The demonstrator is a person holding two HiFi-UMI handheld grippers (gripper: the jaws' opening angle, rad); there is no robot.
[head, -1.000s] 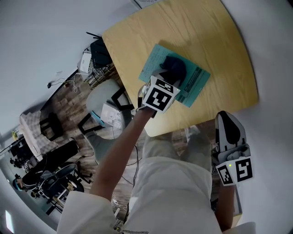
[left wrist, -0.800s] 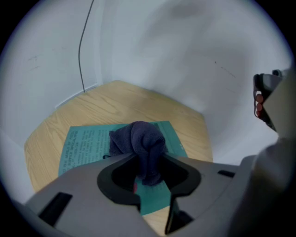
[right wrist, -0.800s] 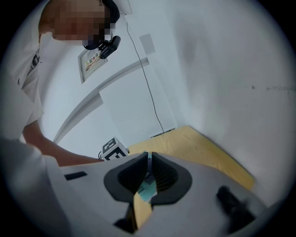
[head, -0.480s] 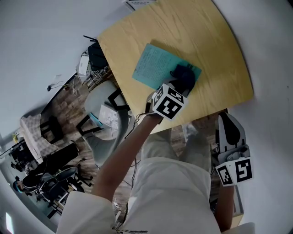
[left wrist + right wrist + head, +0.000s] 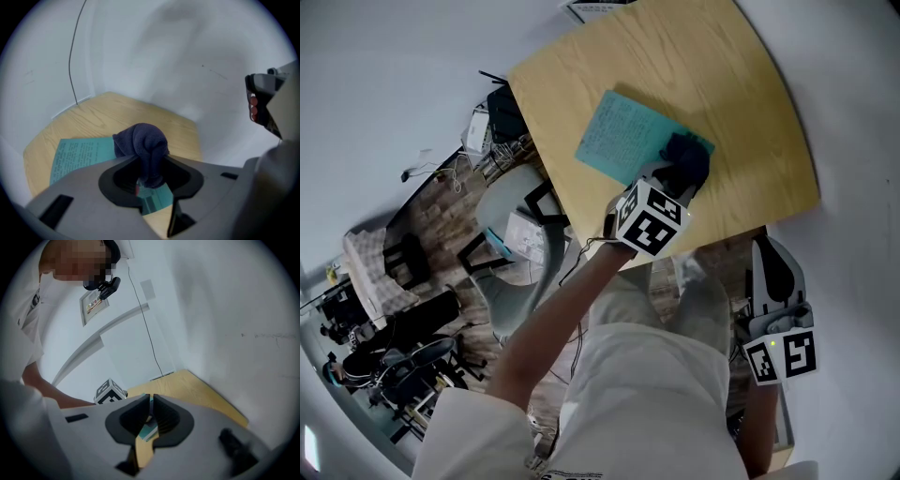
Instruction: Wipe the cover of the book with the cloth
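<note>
The left gripper [image 5: 673, 178] was clenched on the dark blue cloth [image 5: 686, 157], which rested on the teal book [image 5: 623, 136] at the book's 4 o'clock corner, on the wooden table [image 5: 731, 75]. The right gripper [image 5: 766, 258], jaws closed and empty, hung off the table at 5 o'clock in the head view.
</note>
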